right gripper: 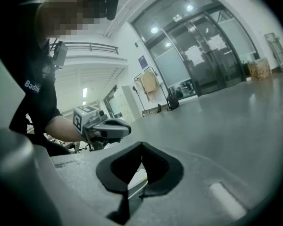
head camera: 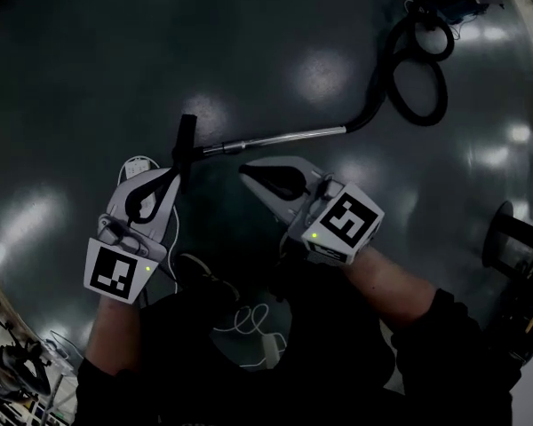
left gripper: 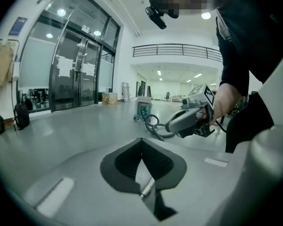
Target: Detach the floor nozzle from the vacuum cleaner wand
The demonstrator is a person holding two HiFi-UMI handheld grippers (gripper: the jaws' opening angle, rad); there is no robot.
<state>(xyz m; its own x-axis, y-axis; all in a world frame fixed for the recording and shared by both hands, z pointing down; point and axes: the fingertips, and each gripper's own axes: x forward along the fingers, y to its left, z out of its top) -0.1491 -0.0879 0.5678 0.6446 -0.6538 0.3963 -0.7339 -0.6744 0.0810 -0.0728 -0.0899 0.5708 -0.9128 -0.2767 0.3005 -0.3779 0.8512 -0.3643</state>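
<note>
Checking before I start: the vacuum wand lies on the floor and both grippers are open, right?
No: the left gripper and right gripper are shut, jaws together on nothing, as each gripper view shows. The wand does lie on the floor.

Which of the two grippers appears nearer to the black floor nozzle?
The left gripper, at the head view's left: its tip overlaps the floor nozzle in the picture, while the right gripper points toward the metal wand.

Dark glossy floor (head camera: 89,78). Metal wand (head camera: 275,138) lies across it, black floor nozzle (head camera: 185,140) at left end, black hose (head camera: 417,78) coiling upper right. Left gripper (head camera: 166,181) by nozzle, contact unclear. Right gripper (head camera: 246,170) just below wand. Both jaws together.
</note>
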